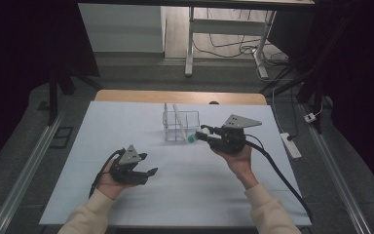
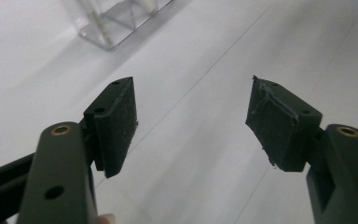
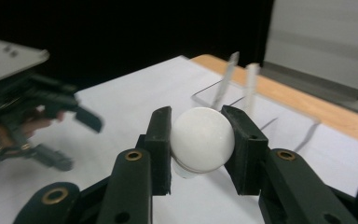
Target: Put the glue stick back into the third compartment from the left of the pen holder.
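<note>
Right gripper (image 3: 198, 140) holds a white round-capped object (image 3: 203, 139) just beside a clear rack (image 1: 180, 126).

The rack lies just ahead of the jaws (object held over the table); the left gripper (image 1: 143, 165), wide and empty, sits well apart.

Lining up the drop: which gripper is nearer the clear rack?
Right. The right gripper sits beside the clear rack; the left gripper is farther off, open and empty.
</note>
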### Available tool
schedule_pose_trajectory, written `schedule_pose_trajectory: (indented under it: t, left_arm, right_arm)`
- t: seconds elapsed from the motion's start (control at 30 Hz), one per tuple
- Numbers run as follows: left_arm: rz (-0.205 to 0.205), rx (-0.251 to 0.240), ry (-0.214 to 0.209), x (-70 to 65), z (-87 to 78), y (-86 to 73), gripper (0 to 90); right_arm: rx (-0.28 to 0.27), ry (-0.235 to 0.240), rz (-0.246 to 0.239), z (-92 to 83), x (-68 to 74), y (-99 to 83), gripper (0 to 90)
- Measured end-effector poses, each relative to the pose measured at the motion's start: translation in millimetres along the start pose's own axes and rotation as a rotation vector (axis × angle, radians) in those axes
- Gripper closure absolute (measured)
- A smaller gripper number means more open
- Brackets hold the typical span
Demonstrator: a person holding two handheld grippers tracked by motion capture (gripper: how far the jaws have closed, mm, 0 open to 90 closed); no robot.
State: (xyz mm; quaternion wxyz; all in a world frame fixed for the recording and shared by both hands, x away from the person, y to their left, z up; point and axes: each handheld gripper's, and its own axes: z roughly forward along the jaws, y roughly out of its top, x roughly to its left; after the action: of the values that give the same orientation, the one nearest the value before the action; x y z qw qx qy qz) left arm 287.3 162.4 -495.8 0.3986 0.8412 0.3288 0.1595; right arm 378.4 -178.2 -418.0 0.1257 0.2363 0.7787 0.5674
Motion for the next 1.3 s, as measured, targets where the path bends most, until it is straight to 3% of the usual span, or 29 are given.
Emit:
schedule_pose_trajectory:
  t: [0.23,0.37,0.6,0.83,1.03,1.17,1.3]
  left_arm:
    - [-0.04,0.005,0.028,7.8,-15.1,-21.9,32.6]
    - [-0.056,0.019,0.043,12.7,-21.5,-32.8,31.4]
    - [-0.086,0.041,0.057,18.8,-26.2,-47.2,30.2]
    - [-0.096,0.041,0.061,21.7,-27.6,-50.7,29.8]
    - [-0.095,0.041,0.061,22.0,-27.7,-50.8,29.7]
    - [-0.097,0.04,0.061,22.3,-27.8,-51.4,29.5]
    - [-0.097,0.042,0.061,23.0,-27.7,-51.7,29.5]
  right_arm:
    - [-0.011,-0.058,0.072,0.2,-29.9,7.4,64.0]
    - [0.0,-0.08,0.082,5.9,-39.4,9.7,63.9]
    - [0.015,-0.113,0.086,25.9,-50.3,19.7,63.9]
    - [0.065,-0.147,0.101,49.4,-65.4,22.6,63.8]
    - [0.1,-0.16,0.099,61.8,-69.7,16.0,63.3]
    - [0.099,-0.146,0.098,64.3,-68.9,13.3,51.3]
    - [0.099,-0.145,0.07,60.1,-62.2,14.5,47.7]
